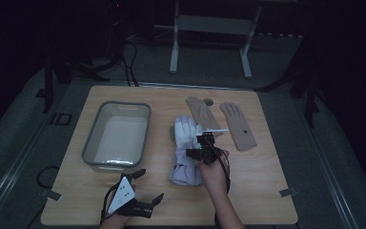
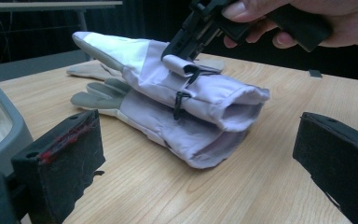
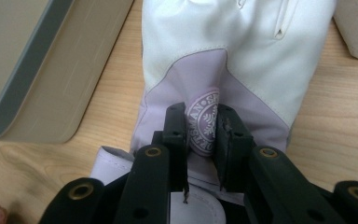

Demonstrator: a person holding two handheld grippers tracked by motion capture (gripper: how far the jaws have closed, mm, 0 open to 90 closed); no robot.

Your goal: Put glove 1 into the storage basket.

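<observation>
Two white-and-lilac gloves (image 1: 186, 150) lie stacked at frame centre; the right gripper (image 1: 205, 145) pinches the upper one's cuff, presumably to lift it, while the left gripper (image 1: 140, 188) waits agape, lower left.

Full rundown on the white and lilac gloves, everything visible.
The white and lilac gloves are a padded pair stacked one on the other, flat on the wooden table right of the grey bin. White backs, lilac cuffs, grey palms and fingertips, a round printed logo, black cords at the wrist. Open cuffs face the person. The right gripper pinches a fold of the top glove at the logo.
</observation>
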